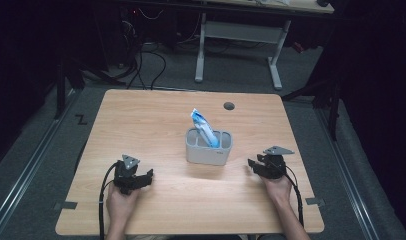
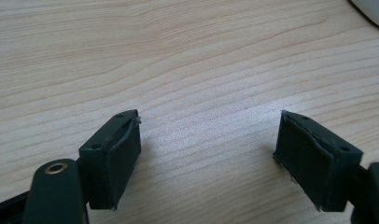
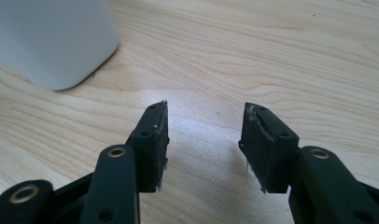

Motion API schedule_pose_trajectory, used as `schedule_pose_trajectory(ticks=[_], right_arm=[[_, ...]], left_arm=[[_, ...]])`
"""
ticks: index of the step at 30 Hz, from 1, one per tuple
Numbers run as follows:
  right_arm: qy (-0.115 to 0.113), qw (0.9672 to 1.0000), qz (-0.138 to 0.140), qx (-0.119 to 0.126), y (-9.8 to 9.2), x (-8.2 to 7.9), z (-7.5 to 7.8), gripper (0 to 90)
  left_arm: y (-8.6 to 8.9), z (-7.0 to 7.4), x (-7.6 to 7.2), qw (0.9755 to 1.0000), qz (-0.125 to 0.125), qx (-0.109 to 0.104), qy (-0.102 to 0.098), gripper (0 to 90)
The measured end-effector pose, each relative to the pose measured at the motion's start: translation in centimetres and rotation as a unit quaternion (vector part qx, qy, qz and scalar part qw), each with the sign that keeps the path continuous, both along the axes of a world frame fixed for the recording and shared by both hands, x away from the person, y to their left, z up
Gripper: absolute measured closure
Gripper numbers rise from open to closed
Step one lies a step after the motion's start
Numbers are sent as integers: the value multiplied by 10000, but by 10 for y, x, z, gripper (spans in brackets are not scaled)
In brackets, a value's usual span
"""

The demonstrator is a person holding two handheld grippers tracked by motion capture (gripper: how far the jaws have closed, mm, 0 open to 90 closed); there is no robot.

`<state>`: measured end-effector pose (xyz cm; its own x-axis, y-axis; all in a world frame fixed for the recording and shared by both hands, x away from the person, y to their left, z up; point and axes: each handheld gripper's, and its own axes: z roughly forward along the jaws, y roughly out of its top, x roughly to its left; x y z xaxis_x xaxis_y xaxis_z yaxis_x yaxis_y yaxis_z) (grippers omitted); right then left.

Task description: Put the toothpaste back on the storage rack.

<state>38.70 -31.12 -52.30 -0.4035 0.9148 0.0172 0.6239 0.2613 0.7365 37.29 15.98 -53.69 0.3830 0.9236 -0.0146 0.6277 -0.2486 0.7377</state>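
Centre frame, the grey holder (image 1: 209,147) has a blue-white packet (image 1: 203,126), perhaps a tube, leaning out. Your left gripper (image 1: 141,176) and right gripper (image 1: 256,165) sit released, empty. Bump the holder and it may tip.

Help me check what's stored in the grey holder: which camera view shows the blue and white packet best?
The high view: the blue and white packet stands tilted in the grey holder, its top poking above the rim. The right gripper view catches just the holder's pale wall, the left gripper view just a corner of it; the packet isn't visible there.
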Motion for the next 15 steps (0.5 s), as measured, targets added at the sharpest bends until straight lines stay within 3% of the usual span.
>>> schedule_pose_trajectory(ticks=[3,15], right_arm=[[-64,9998,22,-186,4,0,-7,498],[-36,9998,-18,-197,5,0,-7,455]], left_arm=[[0,0,0,10000,-7,11,5,226],[0,0,0,10000,-7,9,5,225]])
